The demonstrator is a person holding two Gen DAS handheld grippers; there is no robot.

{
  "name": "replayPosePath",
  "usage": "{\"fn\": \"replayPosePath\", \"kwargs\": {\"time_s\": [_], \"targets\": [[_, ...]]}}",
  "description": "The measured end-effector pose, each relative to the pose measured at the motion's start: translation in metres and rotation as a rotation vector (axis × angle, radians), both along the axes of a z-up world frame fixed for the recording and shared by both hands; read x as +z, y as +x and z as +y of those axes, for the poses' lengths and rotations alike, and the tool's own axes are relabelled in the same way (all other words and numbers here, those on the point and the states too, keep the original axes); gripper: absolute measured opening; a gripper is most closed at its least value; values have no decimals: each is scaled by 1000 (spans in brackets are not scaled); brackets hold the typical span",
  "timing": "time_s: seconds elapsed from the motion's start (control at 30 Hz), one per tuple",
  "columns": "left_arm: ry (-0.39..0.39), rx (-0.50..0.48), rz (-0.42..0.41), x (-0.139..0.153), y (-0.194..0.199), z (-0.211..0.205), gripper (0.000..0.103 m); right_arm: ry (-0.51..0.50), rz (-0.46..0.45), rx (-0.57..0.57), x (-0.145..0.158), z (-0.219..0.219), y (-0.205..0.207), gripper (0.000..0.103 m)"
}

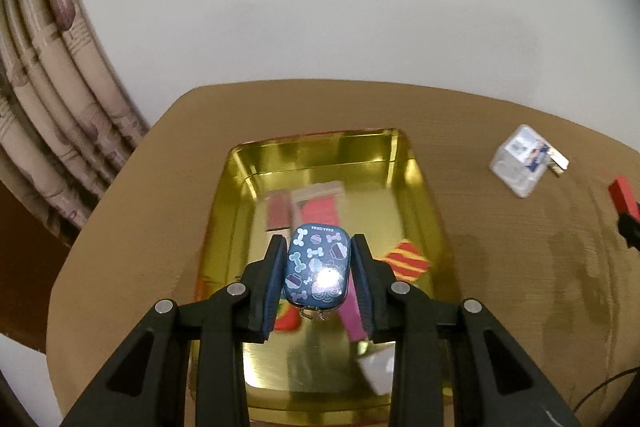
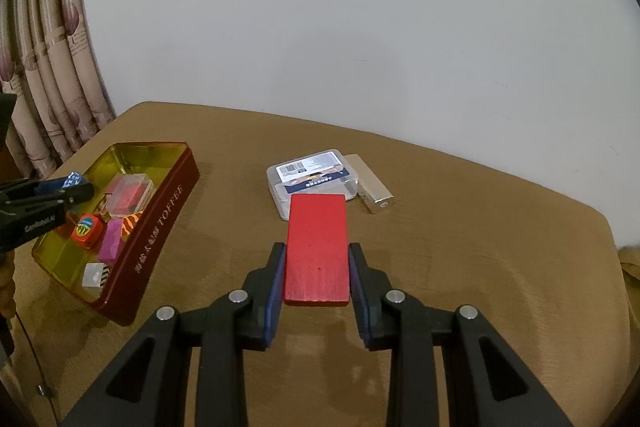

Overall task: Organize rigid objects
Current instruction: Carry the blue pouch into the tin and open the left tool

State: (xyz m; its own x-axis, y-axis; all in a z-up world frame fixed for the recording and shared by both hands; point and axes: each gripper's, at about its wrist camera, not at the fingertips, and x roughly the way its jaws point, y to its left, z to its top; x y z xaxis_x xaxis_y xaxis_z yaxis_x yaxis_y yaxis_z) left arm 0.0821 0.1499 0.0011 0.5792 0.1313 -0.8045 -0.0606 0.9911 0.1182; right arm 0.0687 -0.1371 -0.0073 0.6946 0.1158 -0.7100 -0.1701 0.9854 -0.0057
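Right wrist view alone shows tin's point(image 2: 160, 223) TOFFEE lettering; jaws clamp red block point(image 2: 317, 251), left's blue case point(image 1: 316, 267).

Your blue bone-print tin point(image 1: 316, 265) and red block point(image 2: 317, 249)
You hold both aloft; the tin hangs over the gold tray point(image 1: 420, 187).

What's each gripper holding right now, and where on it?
Left gripper clamps the blue bone-print tin by its long sides. Right gripper pinches the red block across its near end.
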Motion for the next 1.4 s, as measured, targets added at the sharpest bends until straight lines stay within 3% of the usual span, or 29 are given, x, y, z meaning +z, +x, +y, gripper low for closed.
{"fn": "replayPosePath", "kwargs": {"time_s": [0.47, 1.4], "targets": [[31, 40, 59, -29, 17, 23, 29, -9, 12, 11, -5, 9, 2, 30], [45, 39, 107, -42, 37, 24, 33, -10, 39, 35, -13, 24, 1, 30]]}}
